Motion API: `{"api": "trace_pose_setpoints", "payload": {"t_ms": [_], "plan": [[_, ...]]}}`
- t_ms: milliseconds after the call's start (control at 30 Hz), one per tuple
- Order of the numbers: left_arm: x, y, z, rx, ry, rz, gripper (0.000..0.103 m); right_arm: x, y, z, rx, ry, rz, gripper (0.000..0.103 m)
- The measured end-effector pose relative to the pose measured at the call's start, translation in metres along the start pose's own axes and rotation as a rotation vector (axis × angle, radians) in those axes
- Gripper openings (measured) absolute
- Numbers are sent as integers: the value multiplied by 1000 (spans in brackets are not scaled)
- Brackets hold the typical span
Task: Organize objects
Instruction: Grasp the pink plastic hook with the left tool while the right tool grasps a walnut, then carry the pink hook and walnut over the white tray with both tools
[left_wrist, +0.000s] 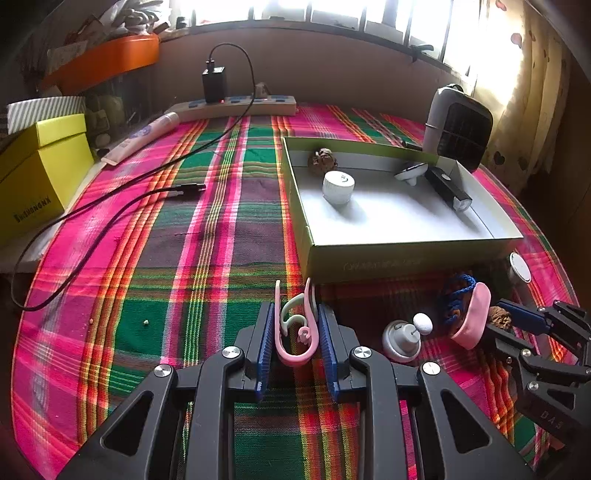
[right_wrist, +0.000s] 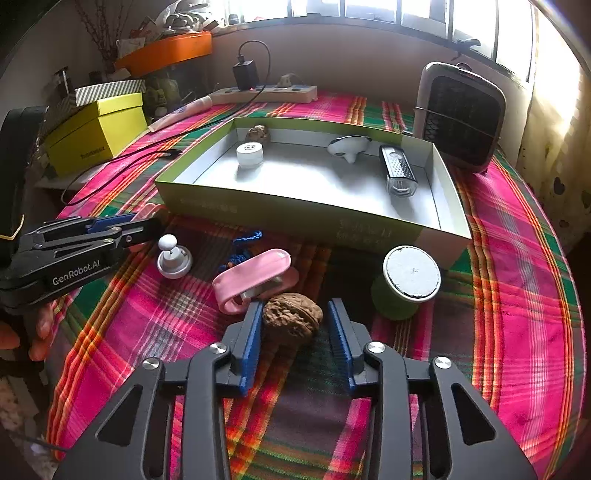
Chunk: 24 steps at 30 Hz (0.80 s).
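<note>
Left gripper (left_wrist: 296, 341) clamping pink clip (left_wrist: 295, 325) just short of the box (left_wrist: 406, 258). Right gripper (right_wrist: 295, 332) straddling walnut (right_wrist: 291, 318), fingers apart. Round walnut risks rolling out while jaws are closing.

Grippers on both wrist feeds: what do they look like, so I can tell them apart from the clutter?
Both match: the left gripper and right gripper have matte black angular linkage frames with triangular cut-outs, silver round bolt heads at the joints, and blue ribbed fingers. White "GenRobot.AI" lettering runs along the left one's side. A bare hand shows beneath it.
</note>
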<state>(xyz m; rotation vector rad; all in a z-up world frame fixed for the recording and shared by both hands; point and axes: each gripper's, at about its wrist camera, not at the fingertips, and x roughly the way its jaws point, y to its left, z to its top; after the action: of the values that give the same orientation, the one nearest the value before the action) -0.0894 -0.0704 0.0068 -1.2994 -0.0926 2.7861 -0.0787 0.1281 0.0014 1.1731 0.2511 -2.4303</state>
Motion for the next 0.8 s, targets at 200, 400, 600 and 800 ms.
{"api": "trace_pose_setpoints", "payload": {"t_ms": [200,400,600,800], "plan": [[0,-1,0,8,1,12,21,-1,0,0,-1,-1,-3,32],[0,-2,0,9,1,13,21,0,0,0,-2,-1,-3,32],[0,-2,0,9,2,13,21,0,0,0,-1,-1,-2,32],[0,-2,0,9,2,13,21,0,-1,0,-1,-1,-2,32]]}}
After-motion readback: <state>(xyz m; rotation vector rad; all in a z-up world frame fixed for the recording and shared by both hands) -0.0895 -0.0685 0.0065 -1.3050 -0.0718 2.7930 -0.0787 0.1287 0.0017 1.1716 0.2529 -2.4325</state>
